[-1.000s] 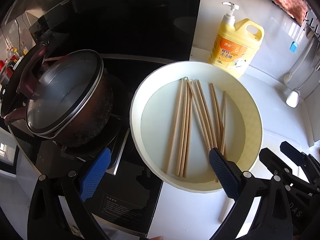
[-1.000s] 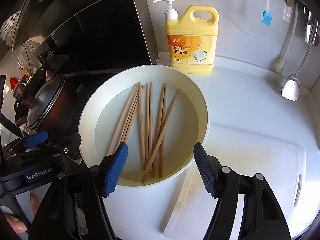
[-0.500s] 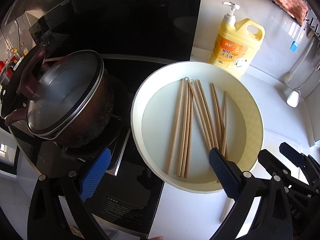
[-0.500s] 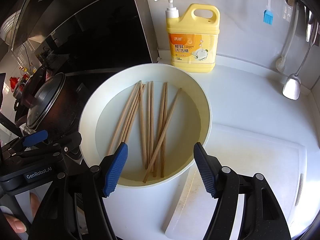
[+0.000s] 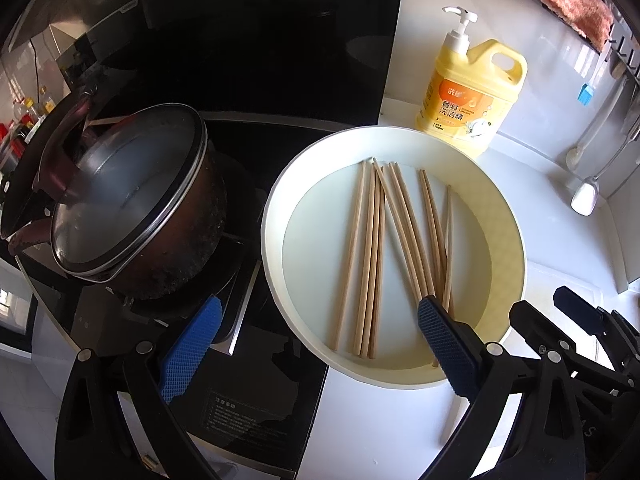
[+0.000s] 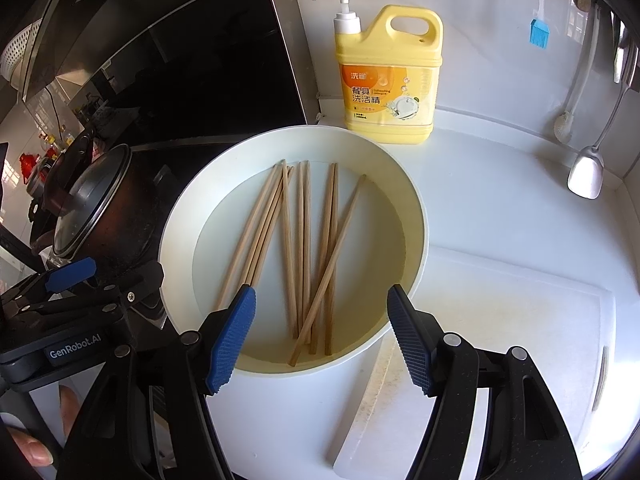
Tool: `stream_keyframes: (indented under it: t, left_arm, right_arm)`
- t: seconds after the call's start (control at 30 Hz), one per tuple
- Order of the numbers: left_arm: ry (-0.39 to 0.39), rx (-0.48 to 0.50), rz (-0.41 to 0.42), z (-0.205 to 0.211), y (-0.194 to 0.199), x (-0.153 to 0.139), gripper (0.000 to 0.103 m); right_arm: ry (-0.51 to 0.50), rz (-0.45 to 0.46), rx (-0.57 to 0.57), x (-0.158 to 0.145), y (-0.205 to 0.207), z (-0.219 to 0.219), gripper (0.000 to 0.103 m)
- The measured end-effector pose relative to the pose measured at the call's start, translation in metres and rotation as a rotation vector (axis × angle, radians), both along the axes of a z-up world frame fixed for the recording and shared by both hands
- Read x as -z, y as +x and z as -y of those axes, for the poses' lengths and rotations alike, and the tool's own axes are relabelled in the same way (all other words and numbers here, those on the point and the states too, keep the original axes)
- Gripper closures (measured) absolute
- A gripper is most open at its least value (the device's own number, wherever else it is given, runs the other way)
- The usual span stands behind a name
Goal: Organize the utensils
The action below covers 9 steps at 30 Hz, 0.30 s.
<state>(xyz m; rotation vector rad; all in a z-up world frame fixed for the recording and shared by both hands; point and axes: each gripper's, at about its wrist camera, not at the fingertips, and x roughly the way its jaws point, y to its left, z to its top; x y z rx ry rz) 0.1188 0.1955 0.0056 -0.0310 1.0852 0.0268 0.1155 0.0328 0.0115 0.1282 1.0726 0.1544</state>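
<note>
From the left wrist, the chopsticks are seen lying loose in the white basin on the counter, beside the lidded pot on the stove. The left gripper is held above the basin's near rim with its jaws apart and nothing between them. The sticks' long axes run from the near rim toward the detergent bottle, fanned slightly.

From the right wrist, the right gripper is likewise spread and empty over the near ends. One stick is laid diagonally across the others. The bundle is best gathered crosswise near those ends, with the pads closed across the long axis.
</note>
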Motion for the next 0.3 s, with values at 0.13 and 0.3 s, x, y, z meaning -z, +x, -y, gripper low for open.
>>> stream_keyframes:
  t: [0.13, 0.3]
  left_arm:
    - [-0.006, -0.005, -0.024, -0.0023, 0.0033, 0.0022, 0.006]
    - [-0.001, -0.004, -0.025, -0.0047, 0.0045, 0.0029, 0.006]
  right_arm:
    - [0.000, 0.000, 0.001, 0.0000, 0.0001, 0.0001, 0.038]
    - [0.000, -0.002, 0.000, 0.0009, 0.0004, -0.0011, 0.038]
